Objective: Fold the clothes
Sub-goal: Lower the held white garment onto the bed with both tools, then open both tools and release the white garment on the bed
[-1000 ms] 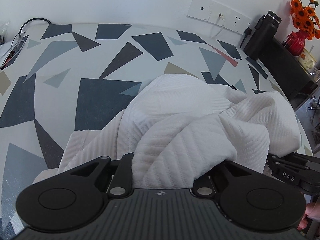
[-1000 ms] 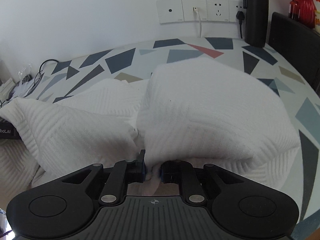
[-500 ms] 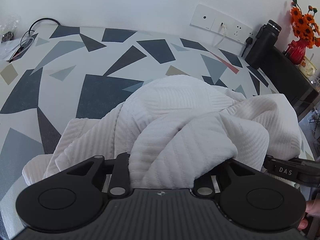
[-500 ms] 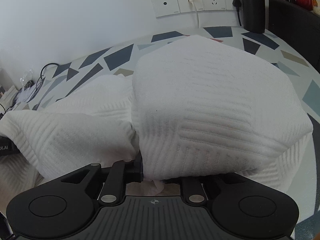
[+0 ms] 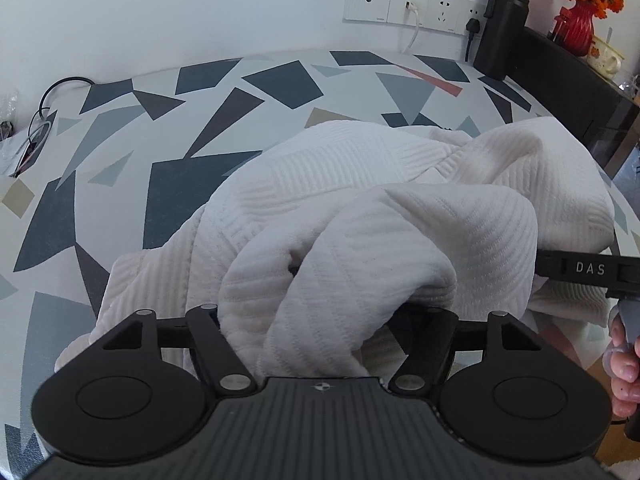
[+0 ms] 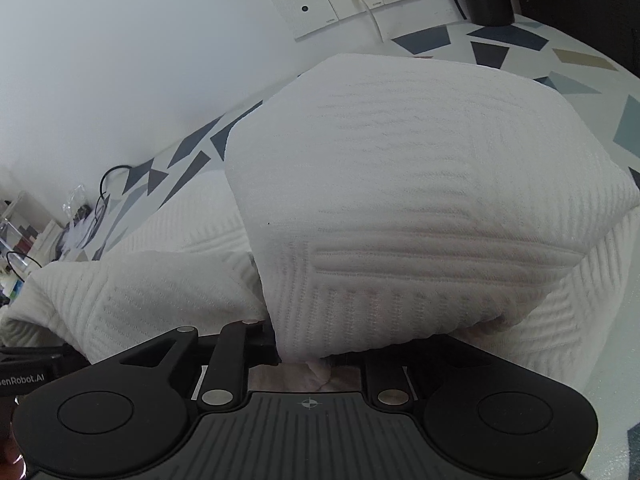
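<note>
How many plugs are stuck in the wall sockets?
2. A white plug sits in the second wall plate, and a black plug beside the black bottle. The bottle may hide more.

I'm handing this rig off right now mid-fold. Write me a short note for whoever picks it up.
Left gripper: jaws have just been opening; the white garment is still draped between them, no longer pinched.
Right gripper: shut on a fold of the garment, which bulges up in front of its camera.
Garment: bunched in a heap on the patterned table, not flat, no neat fold visible yet.
Done: the cloth has been gathered toward the near edge.
Left: probably set down the right side's fold, smooth it and finish folding. The black bottle and the vase stand at the far edge, apart from the cloth.
</note>
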The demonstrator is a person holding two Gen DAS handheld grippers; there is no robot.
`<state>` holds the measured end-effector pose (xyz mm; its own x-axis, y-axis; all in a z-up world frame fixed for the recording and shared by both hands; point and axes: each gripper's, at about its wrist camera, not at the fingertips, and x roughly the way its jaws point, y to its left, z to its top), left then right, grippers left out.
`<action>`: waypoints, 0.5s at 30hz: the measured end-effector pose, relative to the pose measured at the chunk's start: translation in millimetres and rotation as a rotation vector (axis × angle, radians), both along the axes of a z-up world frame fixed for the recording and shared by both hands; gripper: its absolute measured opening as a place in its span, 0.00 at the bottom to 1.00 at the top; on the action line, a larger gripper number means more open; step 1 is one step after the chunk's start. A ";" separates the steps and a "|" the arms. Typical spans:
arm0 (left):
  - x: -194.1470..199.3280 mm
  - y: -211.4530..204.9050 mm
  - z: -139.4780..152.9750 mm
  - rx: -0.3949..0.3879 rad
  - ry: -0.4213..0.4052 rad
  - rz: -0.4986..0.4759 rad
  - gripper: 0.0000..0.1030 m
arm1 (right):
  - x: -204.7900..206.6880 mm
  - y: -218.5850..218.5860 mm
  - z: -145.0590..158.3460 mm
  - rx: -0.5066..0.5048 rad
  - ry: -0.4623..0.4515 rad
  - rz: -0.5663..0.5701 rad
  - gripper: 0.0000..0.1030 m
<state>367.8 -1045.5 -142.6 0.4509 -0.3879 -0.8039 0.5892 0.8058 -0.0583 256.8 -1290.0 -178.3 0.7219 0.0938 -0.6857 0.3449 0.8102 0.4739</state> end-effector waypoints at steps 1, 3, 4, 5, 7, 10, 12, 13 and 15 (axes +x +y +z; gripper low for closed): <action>-1.3 0.0 0.8 0.005 0.000 -0.003 0.69 | 0.3 -0.9 0.0 0.002 0.000 0.003 0.15; -2.3 2.3 4.5 -0.003 0.008 -0.007 0.70 | 1.2 -3.6 0.3 0.018 0.007 0.003 0.16; -3.1 3.5 7.4 -0.006 0.008 -0.013 0.71 | 2.2 -6.6 0.4 0.043 0.017 -0.006 0.16; -4.8 4.3 12.0 -0.006 -0.004 -0.027 0.71 | 3.1 -9.7 0.8 0.067 0.028 -0.015 0.17; -9.8 10.3 25.3 -0.044 -0.045 -0.059 0.72 | 3.7 -16.3 2.6 0.105 0.052 -0.035 0.18; -16.5 25.4 48.6 -0.149 -0.102 -0.096 0.80 | -3.7 -22.2 6.5 0.086 0.059 -0.071 0.19; -15.9 38.9 62.0 -0.226 -0.104 -0.095 0.82 | -11.4 -28.0 9.6 0.063 0.054 -0.103 0.19; -14.0 45.7 66.6 -0.258 -0.094 -0.089 0.82 | -14.9 -32.0 11.1 0.057 0.052 -0.123 0.19; -9.6 58.3 71.9 -0.311 -0.072 -0.071 0.85 | -21.5 -40.1 13.8 0.044 0.048 -0.165 0.20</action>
<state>358.2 -987.2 -70.7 0.4654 -0.6424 -0.6088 0.6549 0.7127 -0.2513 235.3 -1330.0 -164.5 0.6964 0.0074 -0.7176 0.4947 0.7194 0.4876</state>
